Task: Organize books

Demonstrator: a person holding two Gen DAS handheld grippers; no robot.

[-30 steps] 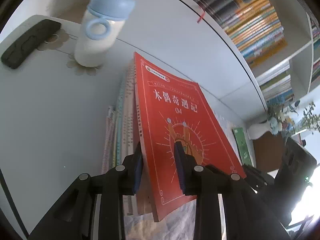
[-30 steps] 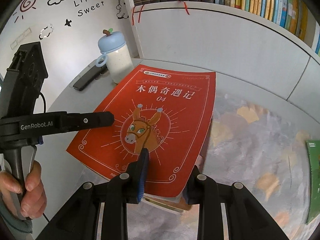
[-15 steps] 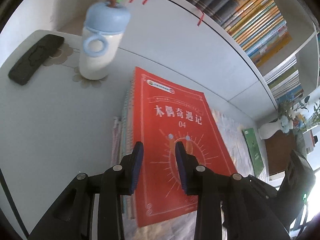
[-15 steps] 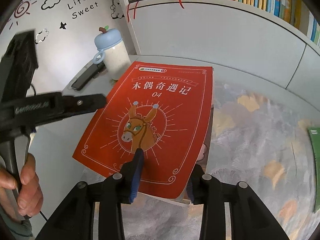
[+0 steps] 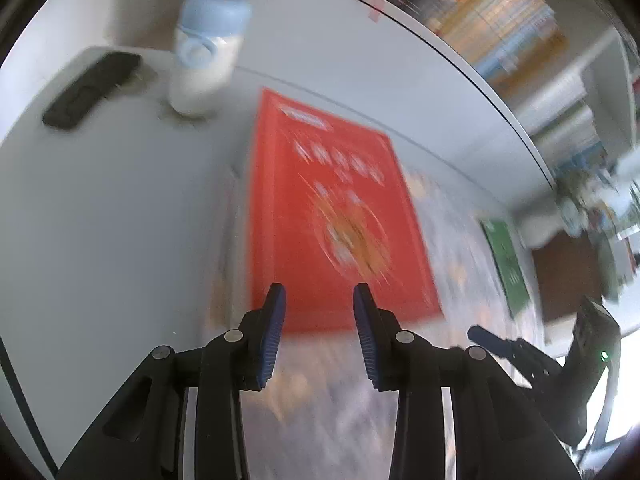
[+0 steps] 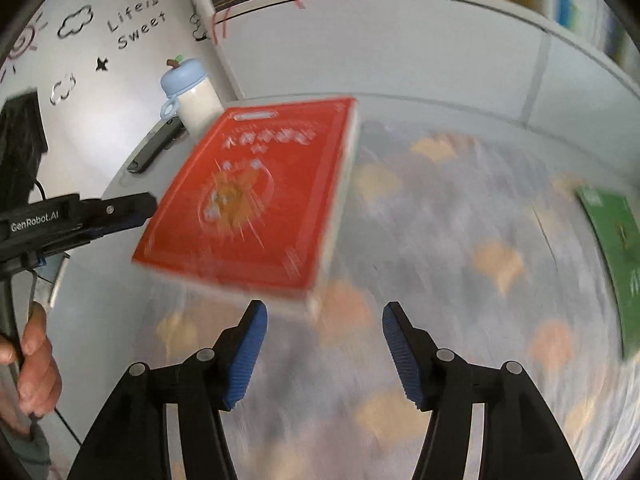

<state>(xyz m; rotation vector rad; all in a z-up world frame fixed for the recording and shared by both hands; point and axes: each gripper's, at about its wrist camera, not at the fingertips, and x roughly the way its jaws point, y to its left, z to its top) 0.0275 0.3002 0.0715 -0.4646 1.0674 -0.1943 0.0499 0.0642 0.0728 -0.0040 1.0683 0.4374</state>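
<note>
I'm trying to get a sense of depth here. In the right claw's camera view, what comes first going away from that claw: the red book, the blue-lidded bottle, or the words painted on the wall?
1. Red book, just ahead of the right claw, slightly left.
2. Blue-lidded bottle, behind the book's far left corner.
3. Words on the wall, upper left, beyond the bottle.

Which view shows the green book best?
Right wrist. There the green book is larger, its cover lying flat on the patterned cloth at the right edge, though partly cut off. The left wrist view shows only a narrow, blurred green strip.
</note>
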